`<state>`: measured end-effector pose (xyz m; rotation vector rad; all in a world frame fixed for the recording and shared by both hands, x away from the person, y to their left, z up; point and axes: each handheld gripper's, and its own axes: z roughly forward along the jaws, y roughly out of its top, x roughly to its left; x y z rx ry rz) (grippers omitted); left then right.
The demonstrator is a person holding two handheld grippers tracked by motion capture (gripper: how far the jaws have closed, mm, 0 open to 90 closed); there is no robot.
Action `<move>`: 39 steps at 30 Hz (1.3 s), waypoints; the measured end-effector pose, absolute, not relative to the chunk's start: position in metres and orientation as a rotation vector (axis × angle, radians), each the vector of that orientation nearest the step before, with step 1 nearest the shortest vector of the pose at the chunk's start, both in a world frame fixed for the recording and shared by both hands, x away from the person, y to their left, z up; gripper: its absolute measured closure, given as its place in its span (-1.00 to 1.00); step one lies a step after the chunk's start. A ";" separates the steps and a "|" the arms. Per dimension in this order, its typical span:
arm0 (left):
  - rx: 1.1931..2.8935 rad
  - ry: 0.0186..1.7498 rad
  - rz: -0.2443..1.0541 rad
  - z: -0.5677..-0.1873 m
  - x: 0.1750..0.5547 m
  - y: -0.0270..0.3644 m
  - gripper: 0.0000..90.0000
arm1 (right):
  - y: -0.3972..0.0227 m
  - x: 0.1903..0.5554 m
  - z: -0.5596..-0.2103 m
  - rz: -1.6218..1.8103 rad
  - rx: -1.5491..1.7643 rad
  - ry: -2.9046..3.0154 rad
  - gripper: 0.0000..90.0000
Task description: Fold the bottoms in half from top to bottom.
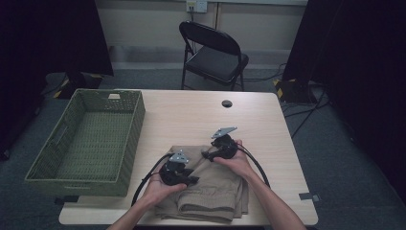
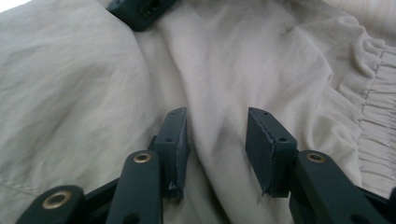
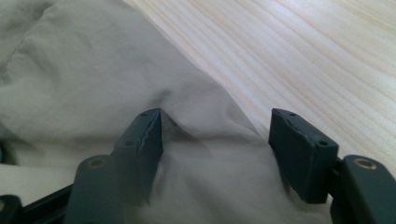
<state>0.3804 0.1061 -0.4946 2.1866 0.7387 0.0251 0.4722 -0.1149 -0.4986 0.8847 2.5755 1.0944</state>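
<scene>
Lower centre of the high view: folded khaki trousers lying on the pale wooden worktop, long axis running from the near edge up toward frame centre. Left gripper resting on the cloth's left-middle part, held by the left hand. Right gripper at the cloth's upper right corner, held by the right hand. Both about equally close to the garment, cloth directly under each. Left gripper view: fingers moderately apart, a raised fold of fabric running up between them, pads not pressing it; elastic waistband at right edge of frame. Right gripper view: fingers wide apart, straddling the cloth's edge, bare wood to upper right. Green woven basket at left of frame, well apart. Black folding chair beyond the worktop.
</scene>
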 end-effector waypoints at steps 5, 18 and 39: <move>2.194 0.740 0.031 -0.494 0.381 0.105 0.28 | -0.116 0.475 -0.499 1.095 0.883 2.563 -0.27; 2.177 0.758 0.025 -0.495 0.382 0.106 0.29 | -0.119 0.472 -0.499 1.143 0.905 2.578 0.30; 2.162 0.761 0.034 -0.496 0.382 0.104 0.29 | -0.120 0.473 -0.498 1.191 0.985 2.597 0.89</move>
